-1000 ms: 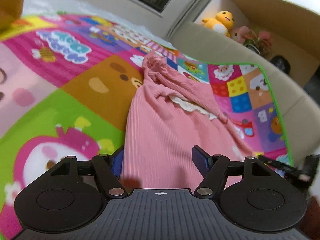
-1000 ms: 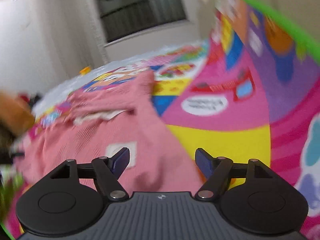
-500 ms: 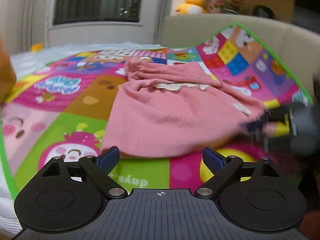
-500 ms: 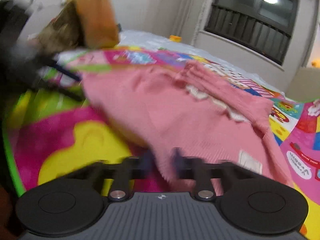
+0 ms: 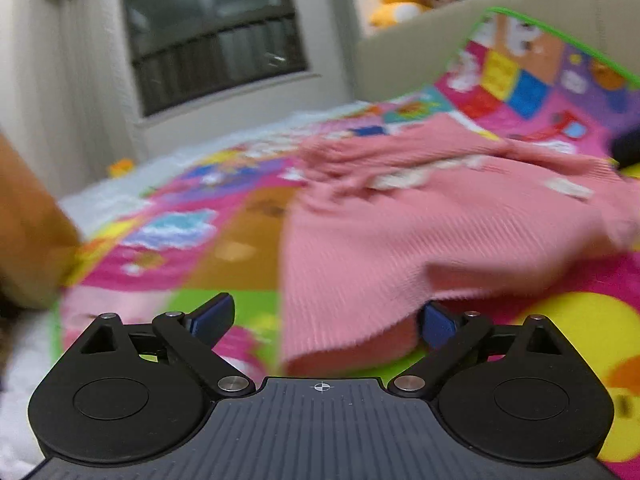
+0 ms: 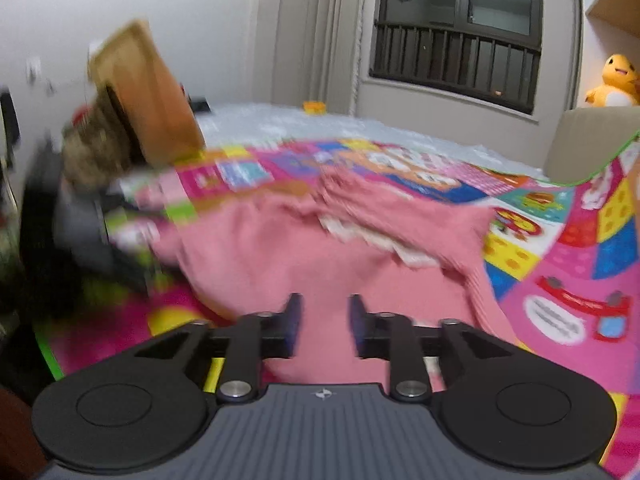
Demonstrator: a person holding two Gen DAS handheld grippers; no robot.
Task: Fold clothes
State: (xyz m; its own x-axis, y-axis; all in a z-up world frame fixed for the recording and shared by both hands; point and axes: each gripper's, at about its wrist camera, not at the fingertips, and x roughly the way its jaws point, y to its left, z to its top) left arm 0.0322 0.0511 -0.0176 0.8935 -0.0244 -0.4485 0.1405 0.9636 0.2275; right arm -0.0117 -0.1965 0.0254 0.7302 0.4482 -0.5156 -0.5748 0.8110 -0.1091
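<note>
L gripper [image 5: 326, 318] spread wide, nothing between the blue pads; the near hem corner of the pink ribbed garment [image 5: 420, 240] sits between the open fingers, w/ the right-hand pad [image 5: 438, 326] tucked just under the lifted hem edge. R gripper [image 6: 323, 326] is mostly closed, narrow gap left, pink cloth [image 6: 320, 248] filling that gap (can't tell if it's pinched or just behind the tips, frame is blurred).

Garment lies spread on the colourful play mat [image 5: 224, 248], hem nearest, white lace trim [image 6: 380, 240] and bunched neck/sleeve area farther back. Its left edge runs straight away from the L gripper, bare mat beside it: green, brown, pink panels. In the R view bare mat also to the right of the garment.

Farther out: brown cardboard box [image 6: 148, 92] at the mat's left side, near the garment's far-left corner. Beige padded edge [image 5: 420, 52] rises on the right w/ the mat's green border [image 5: 560, 32] climbing it. Beyond, white bedding, barred window [image 6: 456, 52], yellow plush toy [image 6: 614, 84] on a ledge.
</note>
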